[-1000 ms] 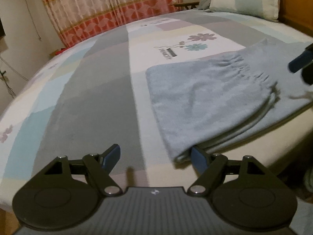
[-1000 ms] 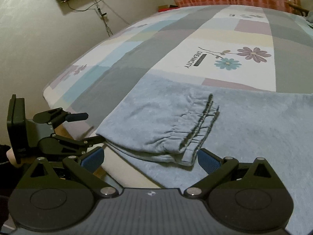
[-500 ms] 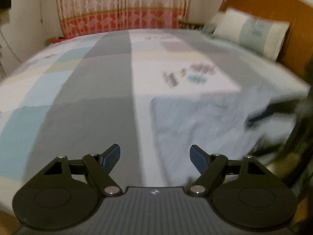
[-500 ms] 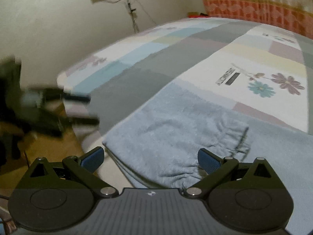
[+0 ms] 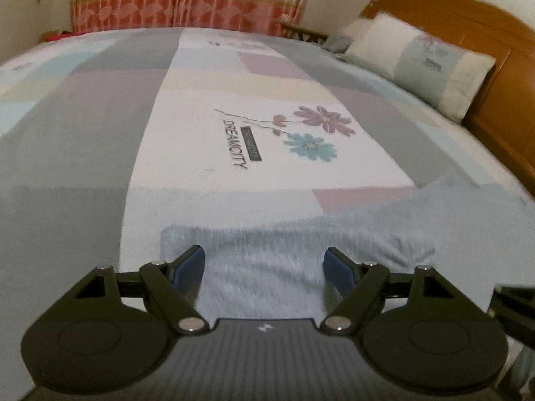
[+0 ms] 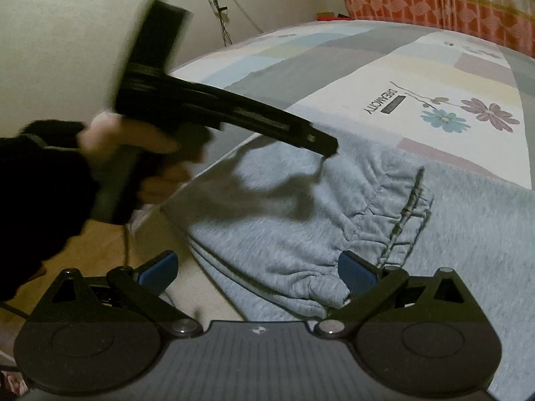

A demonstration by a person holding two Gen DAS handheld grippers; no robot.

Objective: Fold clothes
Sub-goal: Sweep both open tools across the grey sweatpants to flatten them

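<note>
— Where do the clothes lie from you?

— The bed (image 5: 100,140) carries the light blue garment (image 6: 267,234) along its near edge, long axis running off to your right.

— Which hand is nearer?

— Your left gripper (image 5: 264,267) hovers over the folded end, jaws spread, nothing pinched. Your right gripper (image 6: 257,270), also spread and empty, sits just short of the gathered waistband (image 6: 398,214).

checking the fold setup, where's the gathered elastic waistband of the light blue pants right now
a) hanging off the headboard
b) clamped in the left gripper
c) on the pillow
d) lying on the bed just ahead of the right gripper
d: in the right wrist view the waistband lies flat on the bed, just ahead of the open right gripper; the left gripper is open too.
</note>
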